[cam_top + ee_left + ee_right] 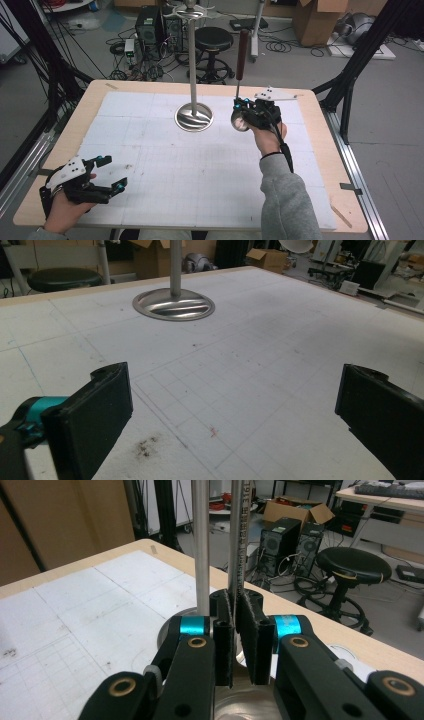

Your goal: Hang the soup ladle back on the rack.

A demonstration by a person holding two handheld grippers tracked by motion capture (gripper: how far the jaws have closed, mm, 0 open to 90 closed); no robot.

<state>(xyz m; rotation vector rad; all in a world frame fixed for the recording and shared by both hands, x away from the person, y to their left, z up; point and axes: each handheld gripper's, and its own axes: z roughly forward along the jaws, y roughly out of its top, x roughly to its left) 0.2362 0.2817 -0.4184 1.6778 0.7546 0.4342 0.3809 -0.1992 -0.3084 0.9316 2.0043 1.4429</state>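
A steel ladle [242, 52] with a dark red handle stands upright over the table's far right part, its bowl at the bottom. My right gripper [240, 107] is shut on its thin shaft just above the bowl. In the right gripper view the jaws [235, 602] pinch the shaft of the ladle [239, 540], with the stand's pole [201, 545] close behind at the left. The metal stand [194, 117] has a round base, a tall pole and hooks at the top. My left gripper [113, 173] rests open at the near left corner, with nothing between its jaws [232, 410].
A white gridded mat [165, 165] covers the wooden table [345, 200]. The stand's base [173, 305] lies far ahead of the left gripper. Beyond the table are a black stool [214, 40], computer towers [150, 25], cables and cardboard boxes [320, 20]. Black frame posts flank both sides.
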